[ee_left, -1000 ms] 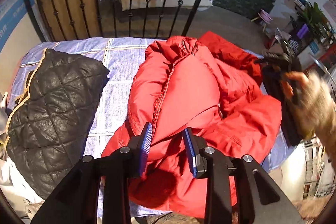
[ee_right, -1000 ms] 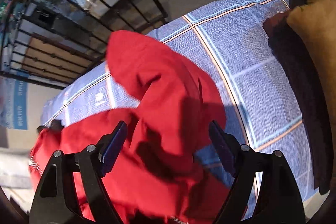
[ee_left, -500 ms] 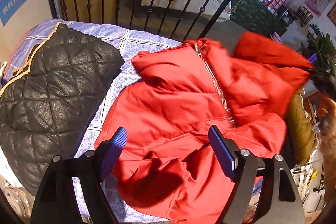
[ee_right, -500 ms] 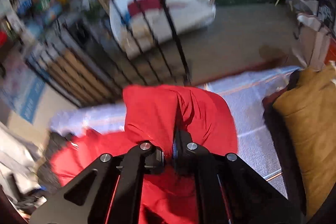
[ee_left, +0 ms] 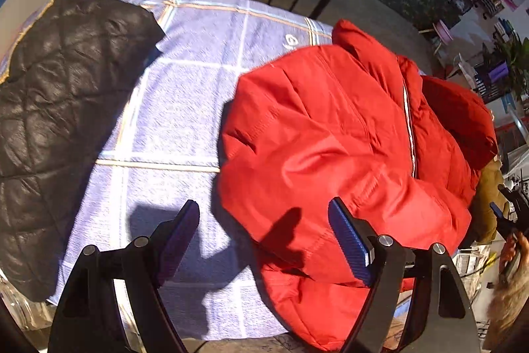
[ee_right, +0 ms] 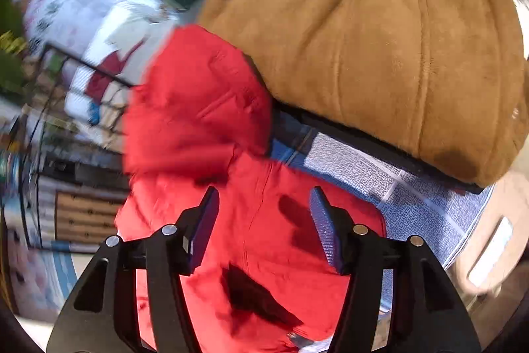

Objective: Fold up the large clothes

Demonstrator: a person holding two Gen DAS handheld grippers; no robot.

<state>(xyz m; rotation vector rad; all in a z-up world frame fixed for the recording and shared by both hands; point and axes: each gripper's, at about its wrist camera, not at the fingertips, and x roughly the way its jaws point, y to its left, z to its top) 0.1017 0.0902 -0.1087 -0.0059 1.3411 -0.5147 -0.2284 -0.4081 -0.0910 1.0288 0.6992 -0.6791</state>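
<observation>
My left tool [ee_left: 264, 234] stands wide and empty above the bed's blue checked sheet [ee_left: 185, 108], and my right tool [ee_right: 264, 220] is opening with nothing pressed, because the puffy red padded jacket [ee_left: 334, 138] now lies bunched there, probably awaiting a new hold.

Left claw [ee_left: 264, 237] gapes — red jacket [ee_left: 330, 148] on checked sheet [ee_left: 185, 108].

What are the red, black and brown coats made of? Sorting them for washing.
Red jacket: smooth, slightly shiny woven shell, likely padded nylon. Black jacket: glossy, diamond-quilted, leather or faux leather. Brown coat: matte, napped, suede-like, with pale fleecy trim.
</observation>
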